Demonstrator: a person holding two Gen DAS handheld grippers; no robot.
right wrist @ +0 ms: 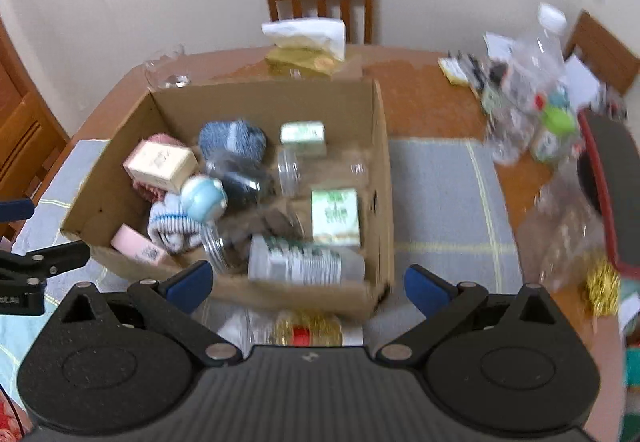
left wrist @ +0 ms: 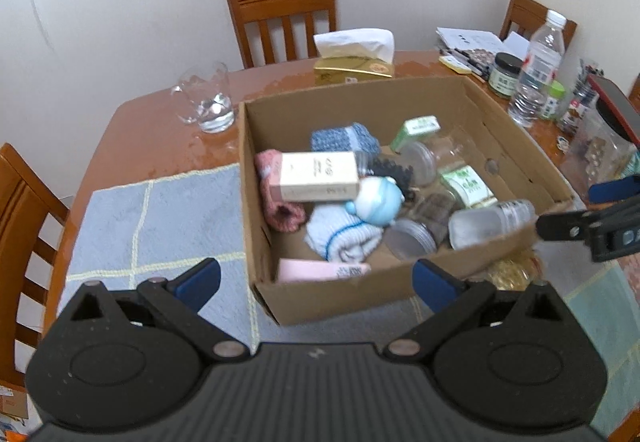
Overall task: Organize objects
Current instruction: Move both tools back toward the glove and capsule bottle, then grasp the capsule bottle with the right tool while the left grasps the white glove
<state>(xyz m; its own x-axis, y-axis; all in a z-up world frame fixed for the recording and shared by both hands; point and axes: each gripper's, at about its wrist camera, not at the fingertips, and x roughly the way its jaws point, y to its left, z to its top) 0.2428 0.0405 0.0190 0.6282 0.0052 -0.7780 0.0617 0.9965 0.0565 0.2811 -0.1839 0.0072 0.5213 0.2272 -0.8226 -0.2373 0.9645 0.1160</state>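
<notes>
Left wrist view: left gripper (left wrist: 316, 284) low in frame, jaws spread wide, pinching nothing. Cardboard box (left wrist: 472, 98) mid-frame on the bench, stuffed with mixed bits. Cream carton (left wrist: 318, 176) looks light and stiff, best pinched across its long flat sides. Knitted socks (left wrist: 344, 238) soft, squishable anywhere.

Right wrist view: right gripper (right wrist: 308, 288) jaws also spread, empty. Frosted bottle (right wrist: 306, 262) lying at the box's near wall, probably slick and rolly, so grab mid-body.

My left gripper (left wrist: 316, 282) and right gripper (right wrist: 308, 282) look identical: matte black ribbed body, two round housings, angled black linkage arms with silver pivot screws, triangular cutouts, and blue pads on the fingertips (right wrist: 191, 284).
</notes>
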